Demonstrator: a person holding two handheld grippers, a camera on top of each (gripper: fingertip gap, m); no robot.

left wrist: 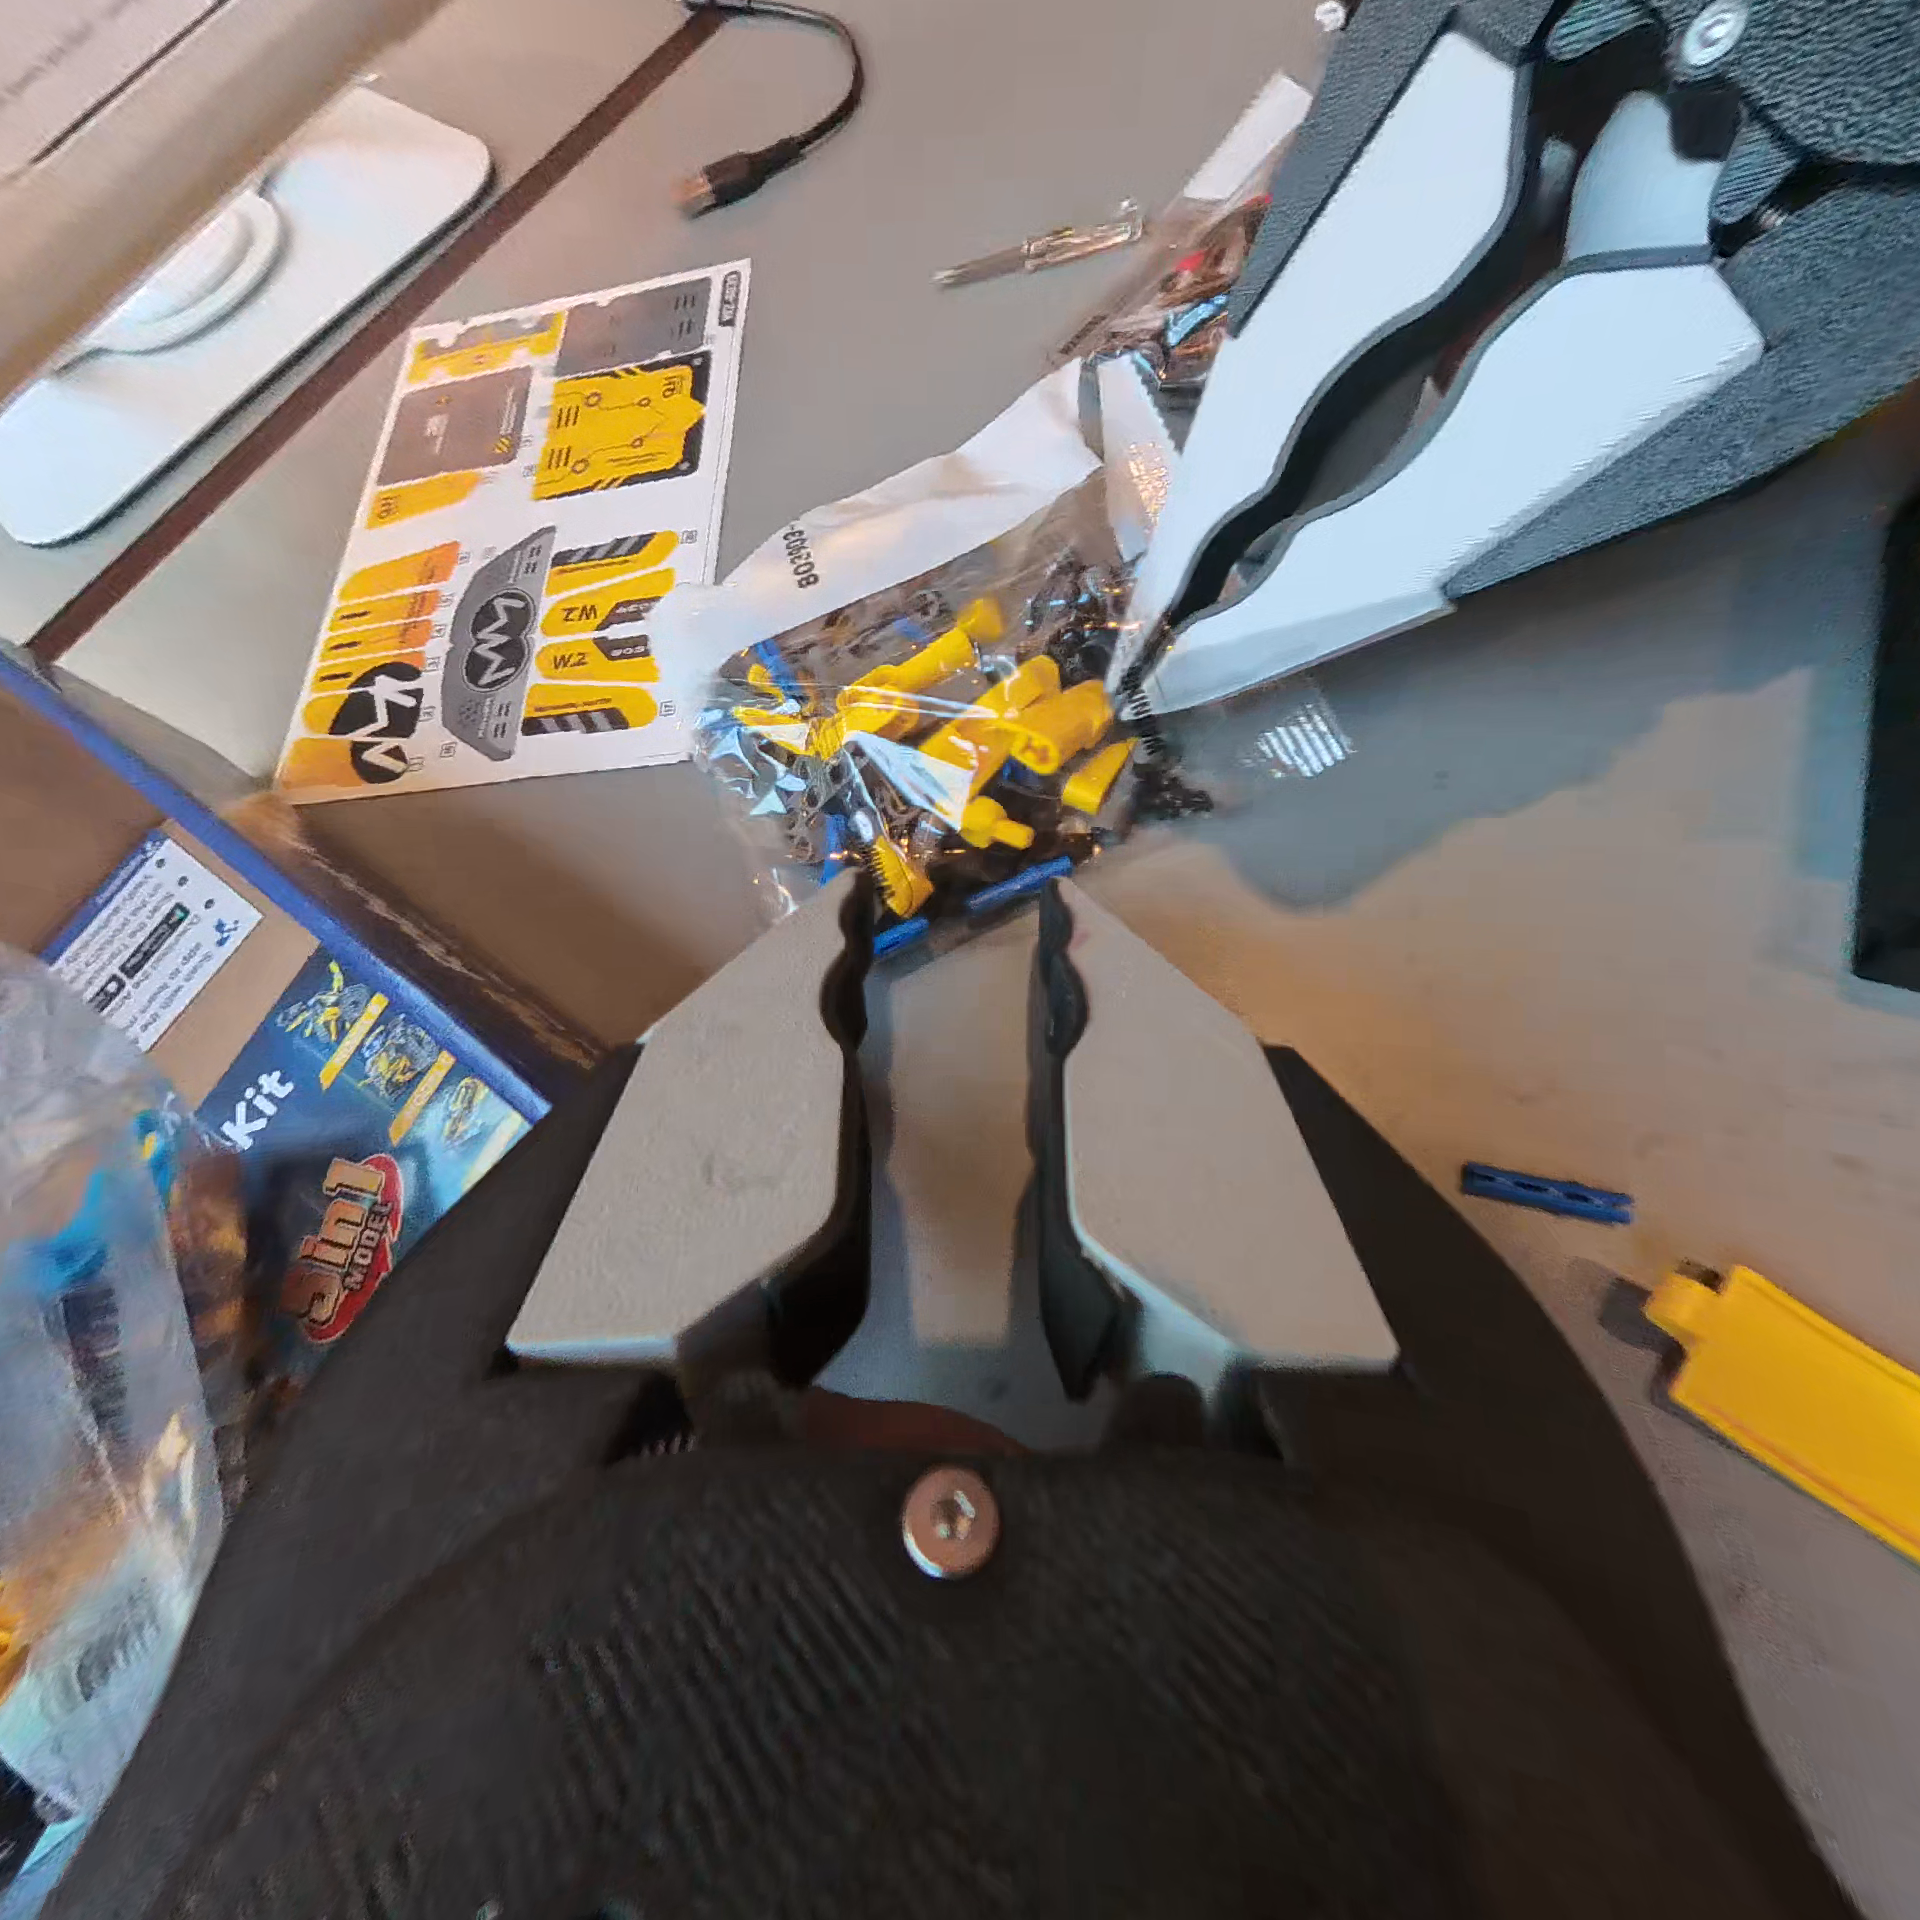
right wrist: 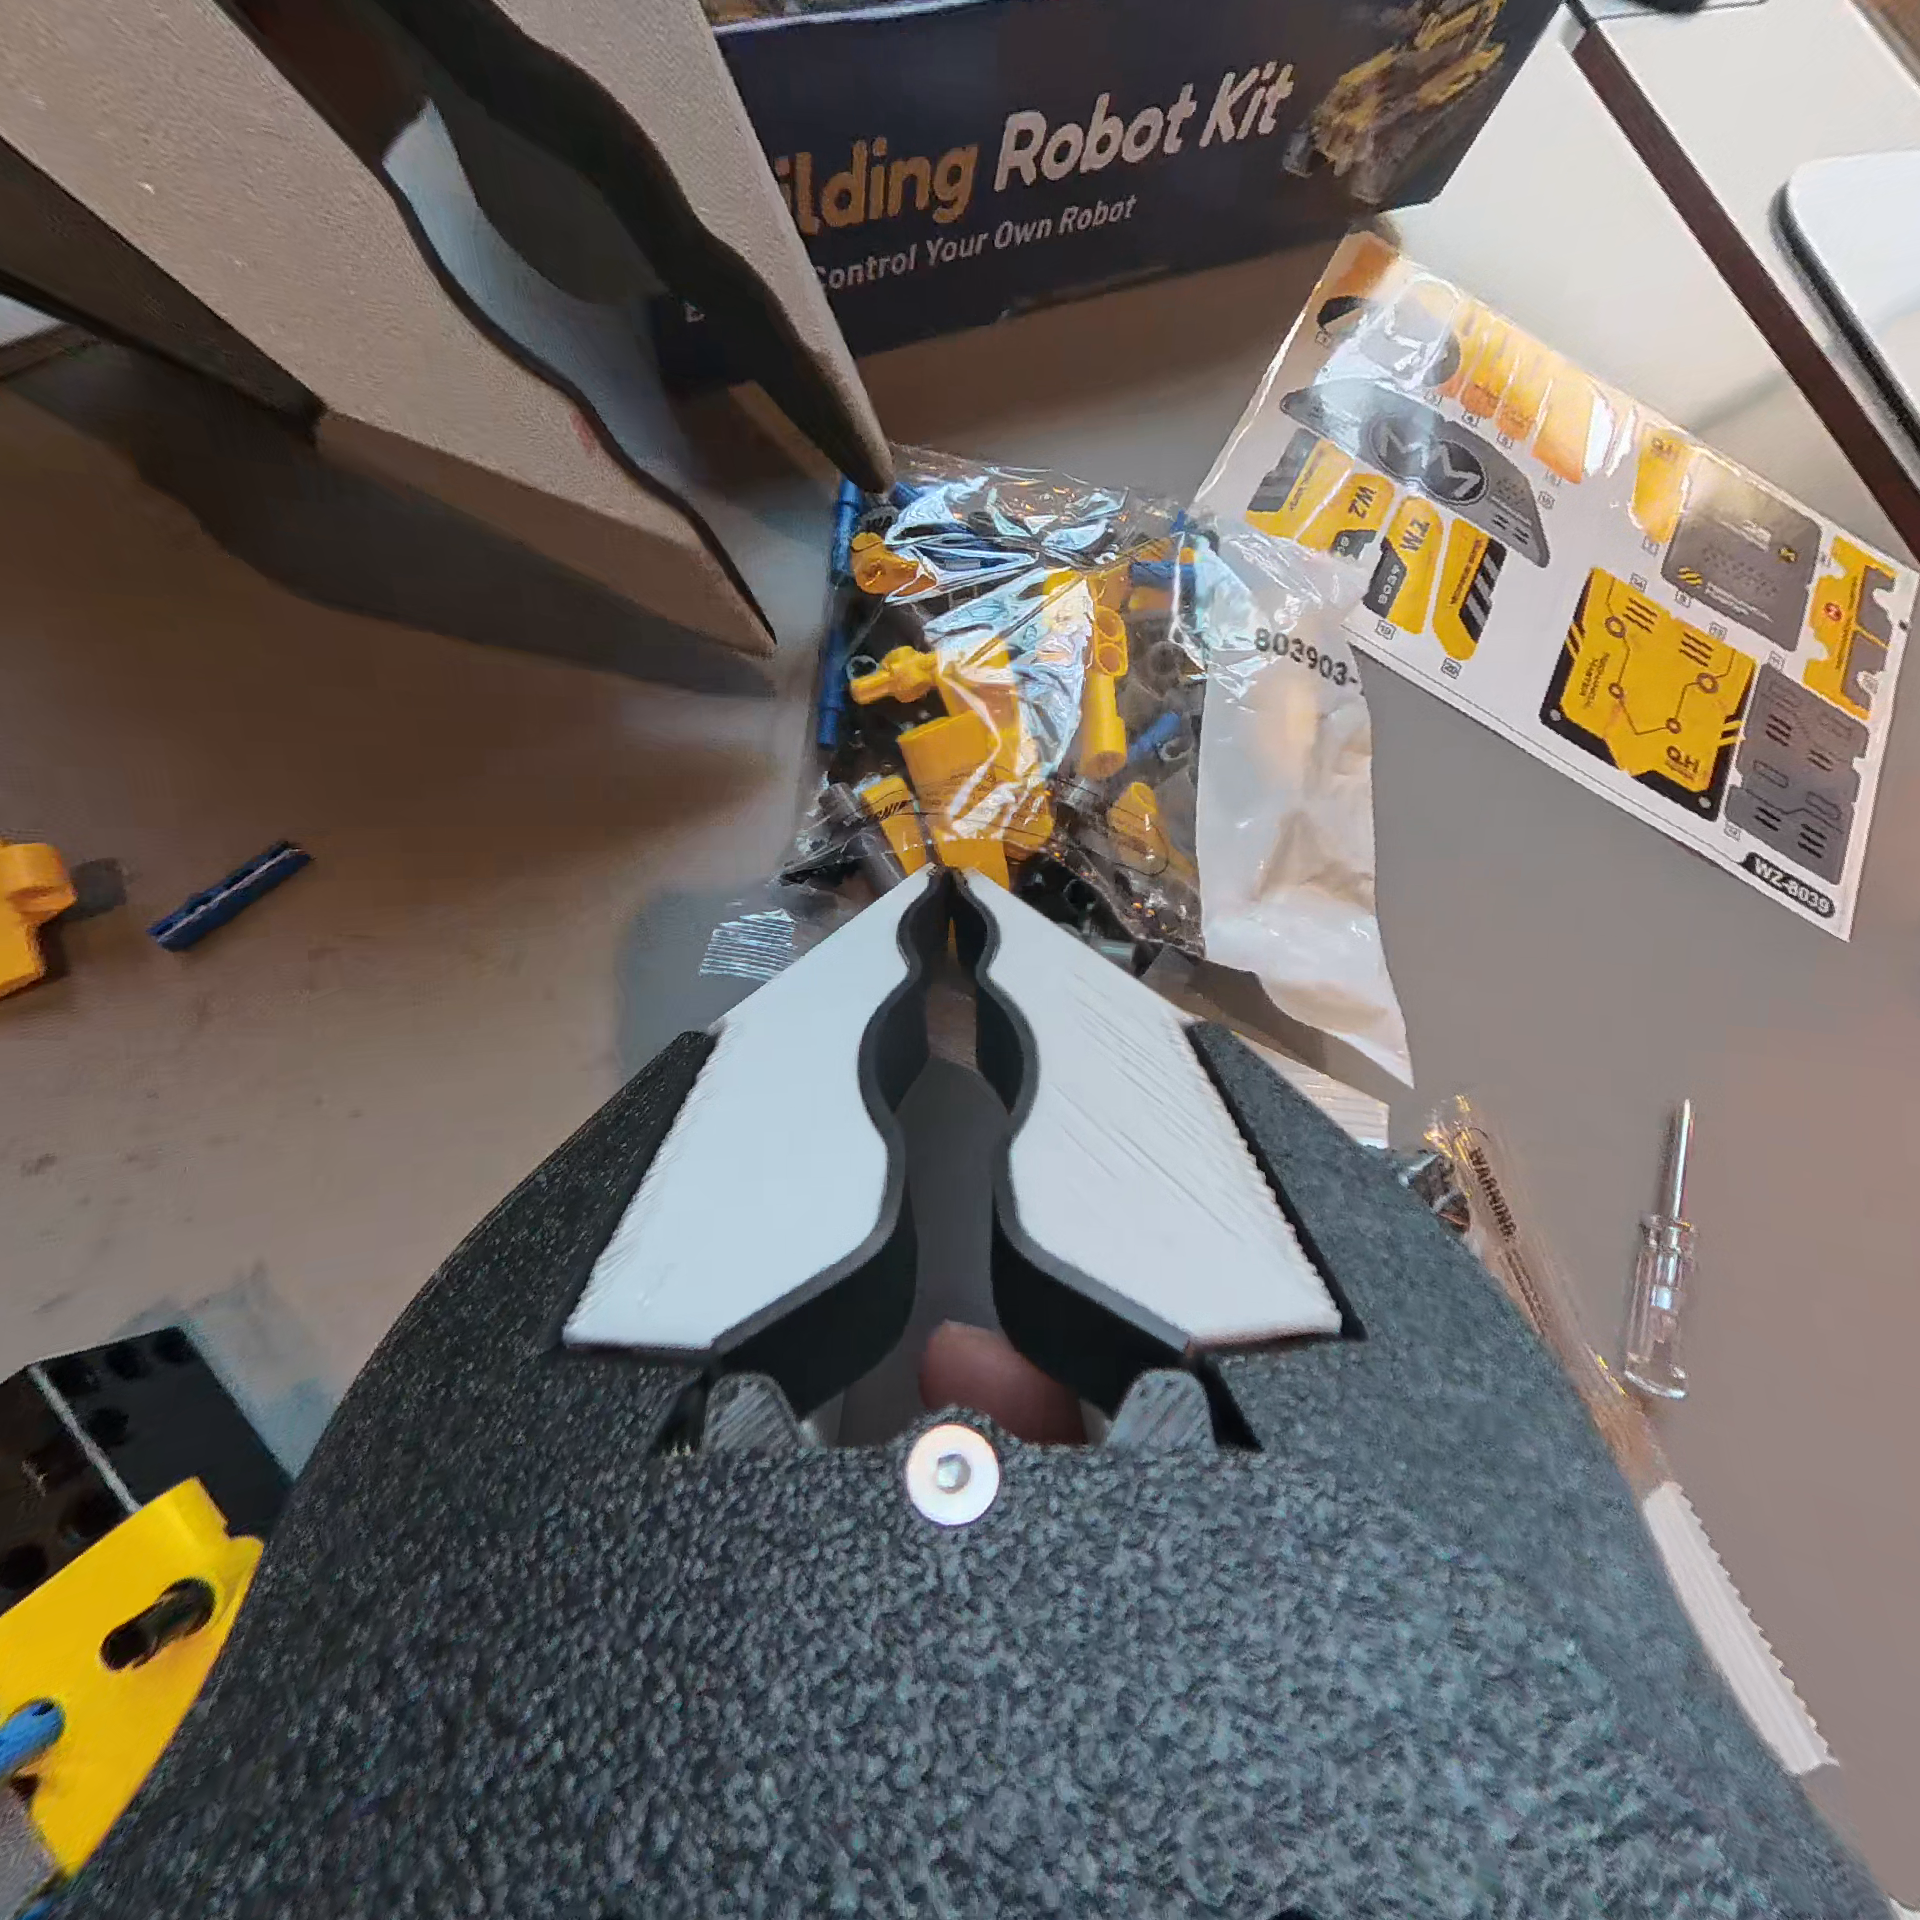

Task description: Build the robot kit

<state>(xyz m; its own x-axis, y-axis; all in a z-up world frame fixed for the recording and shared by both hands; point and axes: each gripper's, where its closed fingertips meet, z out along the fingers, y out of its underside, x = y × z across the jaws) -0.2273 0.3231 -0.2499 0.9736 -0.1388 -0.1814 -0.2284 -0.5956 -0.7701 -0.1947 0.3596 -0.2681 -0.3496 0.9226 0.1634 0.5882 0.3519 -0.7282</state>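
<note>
A clear plastic bag (left wrist: 935, 727) of yellow, blue and black building parts lies on the grey table; it also shows in the right wrist view (right wrist: 997, 686). My right gripper (right wrist: 948, 881) is shut on the bag's near edge; in the left wrist view it (left wrist: 1138, 691) comes in from the upper right and pinches the bag's corner. My left gripper (left wrist: 951, 899) is open, its tips at the opposite edge of the bag with loose blue pins between them. In the right wrist view the left gripper (right wrist: 828, 556) stands at the bag's far-left edge.
A yellow and grey sticker sheet (left wrist: 520, 540) (right wrist: 1610, 623) lies beside the bag. The kit box (left wrist: 343, 1091) (right wrist: 1091, 156) is close by. A small screwdriver (left wrist: 1039, 255) (right wrist: 1662, 1247), a loose blue beam (left wrist: 1548, 1195) (right wrist: 229, 894), a yellow part (left wrist: 1787, 1392) and a black cable (left wrist: 769, 156) lie around. Some 6 centimeters of space lies between my two pairs of fingers.
</note>
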